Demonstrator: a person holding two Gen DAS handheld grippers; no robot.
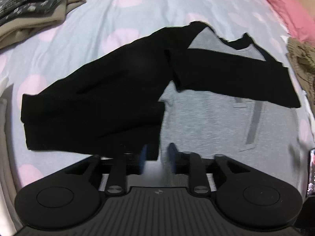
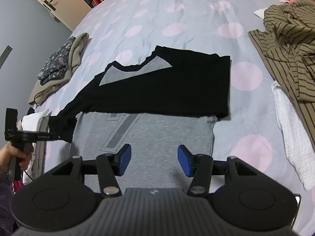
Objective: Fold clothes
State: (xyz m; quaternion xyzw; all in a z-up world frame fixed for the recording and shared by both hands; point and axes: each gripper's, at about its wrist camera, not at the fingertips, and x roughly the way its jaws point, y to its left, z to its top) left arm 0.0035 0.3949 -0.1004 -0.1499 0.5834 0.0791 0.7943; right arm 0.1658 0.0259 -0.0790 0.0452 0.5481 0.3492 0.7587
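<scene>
Bare bedspread (image 2: 177, 19) beyond the shirt (image 2: 157, 90) gives passage; striped garment (image 2: 285, 45) blocks right, folded pile (image 2: 57, 70) left.

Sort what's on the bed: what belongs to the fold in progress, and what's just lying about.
In the job: raglan shirt, left gripper holding its black sleeve, right gripper open above the hem.

Lying about: striped shirt, white cloth, folded pile, pink pillow.

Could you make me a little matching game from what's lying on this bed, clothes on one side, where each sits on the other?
Things:
1. striped shirt
2. flowery cloth
3. black sleeve
4. white cloth

Places, as the right camera sees them:
A. folded across the grey shirt
B. crumpled, far right
C. near right, by the striped shirt
D. far left, on beige clothes

Pairs: 1-B, 2-D, 3-A, 4-C
</scene>
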